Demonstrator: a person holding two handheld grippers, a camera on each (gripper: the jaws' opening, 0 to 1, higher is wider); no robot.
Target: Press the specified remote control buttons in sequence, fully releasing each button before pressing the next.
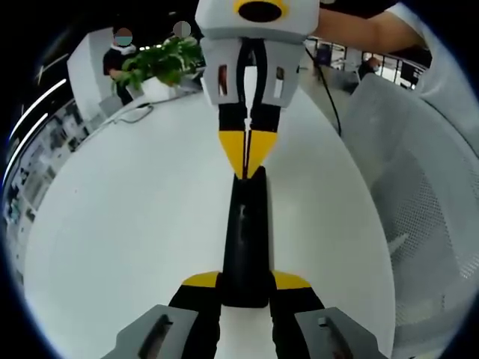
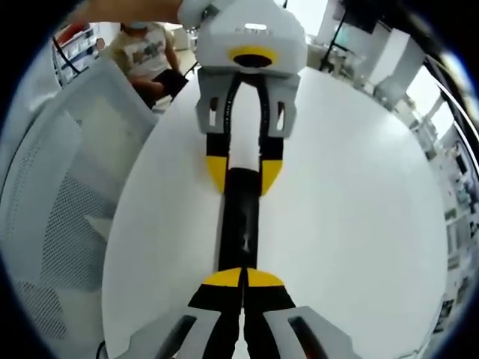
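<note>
table (image 1: pixel 135 224): a big white round top is being used as the workspace, with a mesh chair (image 1: pixel 419 194) being seen off at about 3 o'clock in the left gripper view and a potted plant (image 1: pixel 161 63) up at 11.

remote control (image 1: pixel 245 239): a slim black one is being laid flat near the middle of the table, its long axis being lined up 6-to-12 in both views, so it's basically running straight from one gripper to the other.

left gripper (image 1: pixel 245 288): the near end of the remote is being straddled by the yellow tips, jaws parted about as wide as the remote. It's being steadied by the look of it, though real squeeze can't be told.

right gripper (image 2: pixel 242 278): jaws are being held closed, tips touching, nothing between them. The closed point is being rested right at or on the remote's end at 12 o'clock in the left gripper view.

key relation: the remote is being stretched away from the right tips toward 12 in the right gripper view, so the buttons are probably being reached by the right one. Which button is under the tips can't be made out.
</note>
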